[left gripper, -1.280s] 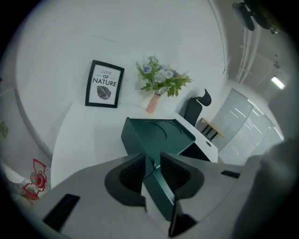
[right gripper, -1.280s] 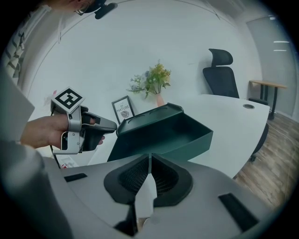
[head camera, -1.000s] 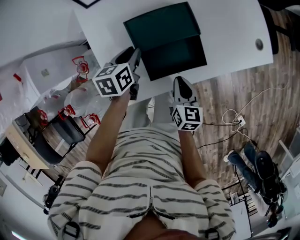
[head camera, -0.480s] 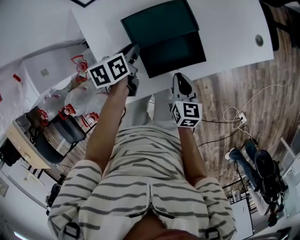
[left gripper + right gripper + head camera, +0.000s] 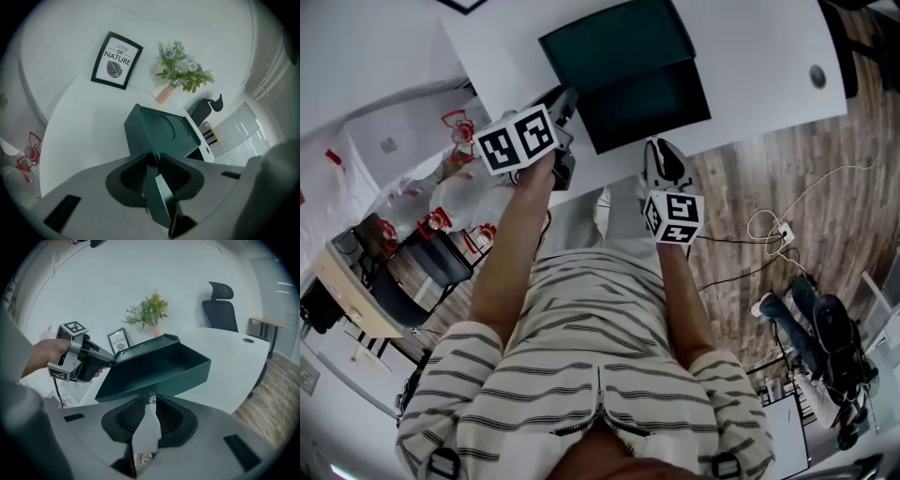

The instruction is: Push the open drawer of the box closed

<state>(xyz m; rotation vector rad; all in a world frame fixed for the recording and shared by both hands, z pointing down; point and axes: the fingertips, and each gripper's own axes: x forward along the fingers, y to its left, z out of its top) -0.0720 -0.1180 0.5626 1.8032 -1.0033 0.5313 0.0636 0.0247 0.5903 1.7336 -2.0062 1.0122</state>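
Observation:
A dark green box [image 5: 614, 42] stands on the white table [image 5: 769, 66], its drawer [image 5: 647, 98] pulled out toward me and empty. My left gripper [image 5: 569, 101] is at the box's front left corner. In the left gripper view its jaws [image 5: 153, 161] are shut on a thin green wall there, with the box [image 5: 164, 133] just ahead. My right gripper [image 5: 661, 148] is at the drawer's front. Its jaws [image 5: 150, 399] have just been opening and stand apart, tips against the drawer [image 5: 164, 366], with a small metal knob [image 5: 151, 398] between them.
At the table's back are a framed print [image 5: 116, 60] and a vase of flowers [image 5: 180, 70]. A black office chair [image 5: 220, 308] stands beyond the table. A cable and power strip [image 5: 778, 242] lie on the wooden floor at the right. Plastic bags [image 5: 450, 202] sit at the left.
The left gripper's marker cube has turned and shifted slightly up and left. The right gripper has edged a little toward the drawer's front. The box and drawer look unmoved.

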